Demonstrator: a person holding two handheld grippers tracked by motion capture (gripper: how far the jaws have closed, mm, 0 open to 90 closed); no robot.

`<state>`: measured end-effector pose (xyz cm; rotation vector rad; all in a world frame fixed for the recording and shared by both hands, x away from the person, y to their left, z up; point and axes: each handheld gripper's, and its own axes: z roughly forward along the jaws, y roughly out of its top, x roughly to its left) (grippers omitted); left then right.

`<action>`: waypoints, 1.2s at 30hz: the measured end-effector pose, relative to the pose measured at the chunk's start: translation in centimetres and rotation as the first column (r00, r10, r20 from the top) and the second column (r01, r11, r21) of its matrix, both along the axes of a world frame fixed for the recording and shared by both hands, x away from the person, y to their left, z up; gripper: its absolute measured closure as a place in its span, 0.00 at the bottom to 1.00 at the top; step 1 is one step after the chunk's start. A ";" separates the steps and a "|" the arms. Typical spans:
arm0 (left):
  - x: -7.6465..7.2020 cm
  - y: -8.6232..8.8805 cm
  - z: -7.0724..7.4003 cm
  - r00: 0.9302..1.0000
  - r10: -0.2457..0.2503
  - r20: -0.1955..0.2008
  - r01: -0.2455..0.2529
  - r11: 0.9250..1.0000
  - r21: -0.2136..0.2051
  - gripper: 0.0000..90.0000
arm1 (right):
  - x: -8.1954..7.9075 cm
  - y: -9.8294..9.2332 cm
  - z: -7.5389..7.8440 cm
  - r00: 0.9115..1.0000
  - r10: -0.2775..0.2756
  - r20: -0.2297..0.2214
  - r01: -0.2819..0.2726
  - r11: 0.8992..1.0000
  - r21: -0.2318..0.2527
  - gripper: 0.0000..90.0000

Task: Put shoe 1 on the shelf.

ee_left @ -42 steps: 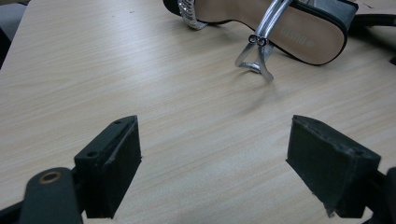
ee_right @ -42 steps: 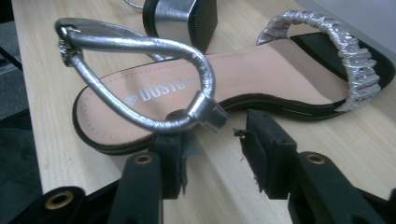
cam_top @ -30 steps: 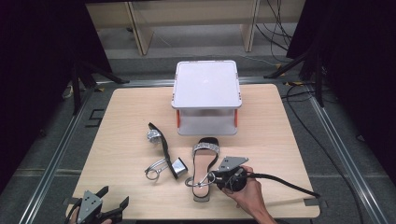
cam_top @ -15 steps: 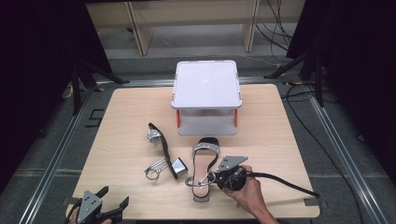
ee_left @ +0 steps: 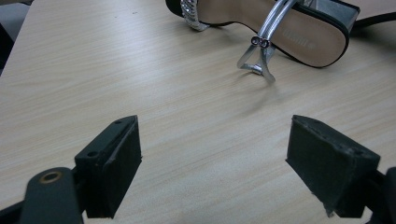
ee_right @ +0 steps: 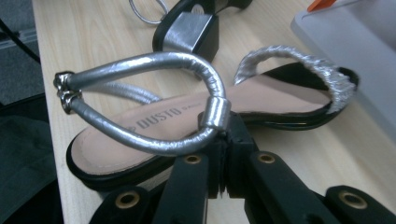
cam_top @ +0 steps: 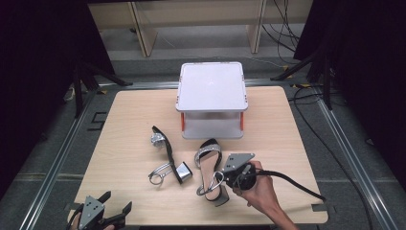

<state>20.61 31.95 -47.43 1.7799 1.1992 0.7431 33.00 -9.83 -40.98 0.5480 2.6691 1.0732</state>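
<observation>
High view: two sandals lie on the counter (cam_top: 119, 124) below a white rack (cam_top: 211, 96) at upper centre. The right sandal (cam_top: 207, 165) sits at lower centre, its long axis running near vertical in the frame, silver toe band toward the rack and block heel toward the bottom edge. The right gripper (cam_top: 229, 178) comes in from the lower right and meets its ankle strap (cam_top: 215, 181) near the heel. The left sandal (cam_top: 167, 155) lies on its side just left of it, toe pointing to the upper left, heel block to the lower right. The left gripper (cam_top: 115, 211) rests at the lower left corner, well apart from both shoes. Judging by this, the grasp on the right sandal is made but the shoe has not left the counter; moving it, likely onto the rack, and all work on the left sandal remain.

Left gripper view: the jaws stand wide apart over bare wood, holding nothing. The left sandal (ee_left: 280, 32) crosses the top of the frame, sole edge and buckle loop toward the camera.

Right gripper view: the jaws are pressed together on the silver strap (ee_right: 187, 98) where it joins the heel end. The right sandal (ee_right: 196, 126) stretches across the frame, heel at lower left, toe band at upper right beside the rack (ee_right: 355, 51).
</observation>
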 end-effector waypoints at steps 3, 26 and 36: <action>0.0 0.2 0.1 1.000 -0.011 -0.020 0.011 0.999 0.033 0.19 | 0.5 0.3 1.7 0.999 0.032 -0.014 -0.032 0.999 -0.021 0.99; 0.0 0.1 0.0 1.000 -0.002 -0.008 0.002 1.000 0.007 0.19 | 4.2 5.4 15.3 0.990 0.131 0.049 -0.129 0.990 -0.049 0.99; 0.0 0.1 0.0 1.000 -0.006 -0.009 0.006 1.000 0.010 0.19 | 6.3 9.7 17.8 0.986 0.152 0.069 -0.149 0.988 -0.048 0.99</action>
